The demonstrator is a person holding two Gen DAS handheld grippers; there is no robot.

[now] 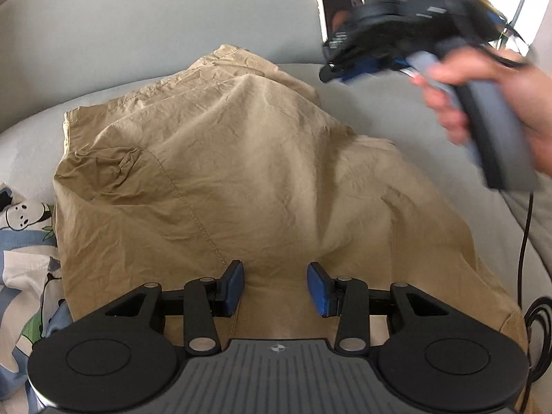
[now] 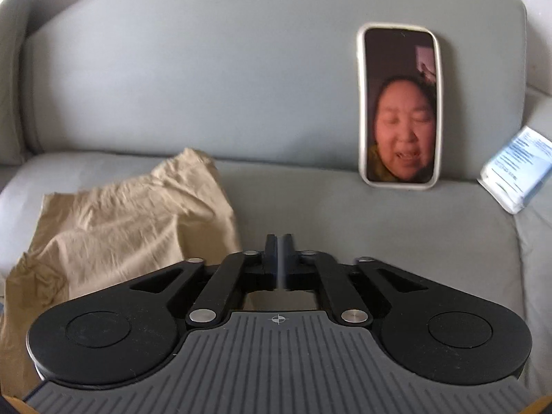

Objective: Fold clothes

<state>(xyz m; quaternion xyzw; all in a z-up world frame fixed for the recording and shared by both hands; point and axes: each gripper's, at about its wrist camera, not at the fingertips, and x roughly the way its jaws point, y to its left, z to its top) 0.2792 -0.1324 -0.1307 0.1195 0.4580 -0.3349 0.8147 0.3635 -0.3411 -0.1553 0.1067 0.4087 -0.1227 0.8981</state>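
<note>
A tan garment lies crumpled on the grey sofa seat; it also shows in the right wrist view at the left. My left gripper is open just above the garment's near part, with cloth between and below the blue pads, nothing gripped. My right gripper is shut and empty, held in the air above the seat to the right of the garment. In the left wrist view the right gripper is blurred at the upper right, held in a hand.
A phone with a lit screen leans on the sofa backrest. A white packet lies at the seat's right end. A panda-print cloth lies left of the garment. A black cable hangs at the right.
</note>
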